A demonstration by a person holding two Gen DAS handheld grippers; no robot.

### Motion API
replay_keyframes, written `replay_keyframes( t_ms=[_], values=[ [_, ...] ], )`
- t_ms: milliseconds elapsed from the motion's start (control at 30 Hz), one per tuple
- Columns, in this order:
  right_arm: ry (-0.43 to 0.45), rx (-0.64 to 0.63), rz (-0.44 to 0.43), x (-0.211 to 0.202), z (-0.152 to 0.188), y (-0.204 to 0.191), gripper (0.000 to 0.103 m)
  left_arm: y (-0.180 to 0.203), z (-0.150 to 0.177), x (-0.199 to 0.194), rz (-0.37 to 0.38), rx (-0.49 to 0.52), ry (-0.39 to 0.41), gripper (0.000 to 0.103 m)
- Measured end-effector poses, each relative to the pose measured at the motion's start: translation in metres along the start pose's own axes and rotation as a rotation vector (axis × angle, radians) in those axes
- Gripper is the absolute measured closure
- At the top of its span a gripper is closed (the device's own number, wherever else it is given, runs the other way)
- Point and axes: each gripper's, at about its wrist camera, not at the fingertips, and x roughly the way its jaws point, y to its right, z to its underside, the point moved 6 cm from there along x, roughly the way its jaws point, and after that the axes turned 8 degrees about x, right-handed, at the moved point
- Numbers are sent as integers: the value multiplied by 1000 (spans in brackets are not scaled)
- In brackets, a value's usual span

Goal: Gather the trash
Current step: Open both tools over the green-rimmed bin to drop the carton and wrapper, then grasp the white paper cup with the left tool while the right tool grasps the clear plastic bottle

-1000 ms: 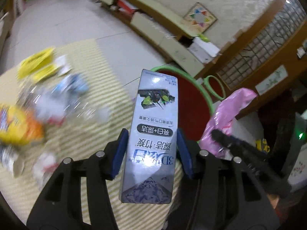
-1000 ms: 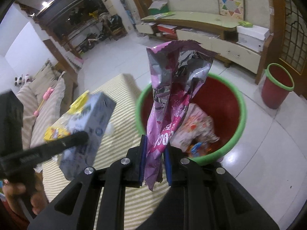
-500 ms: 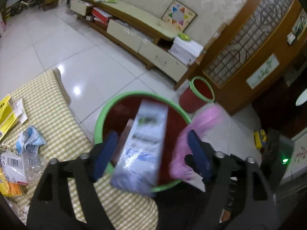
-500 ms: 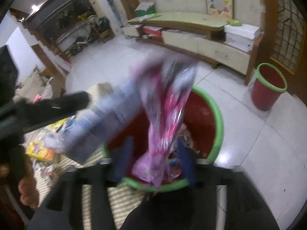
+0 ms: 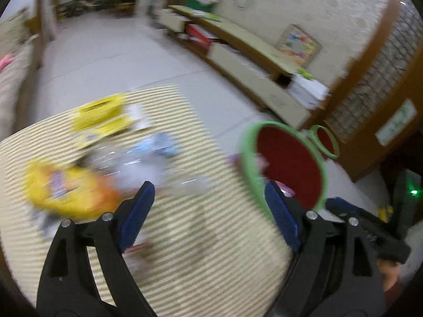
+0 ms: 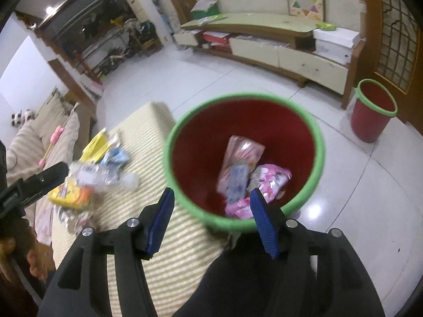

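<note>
Left gripper (image 5: pixel 208 211): jaws wide apart and opening, nothing between the blue pads; hangs over the striped mat (image 5: pixel 206 264).
Right gripper (image 6: pixel 211 211): jaws apart and opening, empty; poised at the near rim of the red bin with green rim (image 6: pixel 318 158).
Right wrist view only: bin's inside, holding a pink carton (image 6: pixel 242 155), a blue-grey box (image 6: pixel 238 182) and pink wrappers (image 6: pixel 272 179).
Left wrist view only: blurred, bin seen side-on, contents mostly hidden.
Trash still on mat: yellow snack bag (image 5: pixel 63 187), yellow packet (image 5: pixel 100 111), blue-white wrapper (image 5: pixel 158 145), clear plastic (image 5: pixel 132 169).
Second small red bin (image 6: pixel 372 111): on the tiled floor beside the low cabinet (image 6: pixel 288 52).
</note>
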Motion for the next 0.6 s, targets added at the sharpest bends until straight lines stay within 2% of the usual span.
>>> replay_keyframes(
  t_ms=[67, 167, 267, 400, 500, 600],
  values=[
    [-29, -6, -10, 6, 11, -12, 45, -32, 9, -12, -56, -45, 1, 18],
    [-63, -21, -27, 12, 26, -30, 45, -94, 29, -35, -148, -170, 10, 15],
    [-89, -44, -39, 17, 37, -46, 45, -138, 47, -46, -185, -280, -12, 15],
    [-105, -105, -56, 16, 47, -74, 45, -167, 74, -46, -179, -381, -71, 15],
    [-111, -126, -71, 16, 51, -92, 45, -175, 87, -25, -157, -434, -134, 15],
    [-107, -146, -83, 12, 53, -106, 45, -180, 91, -6, -138, -473, -152, 15]
  ],
)
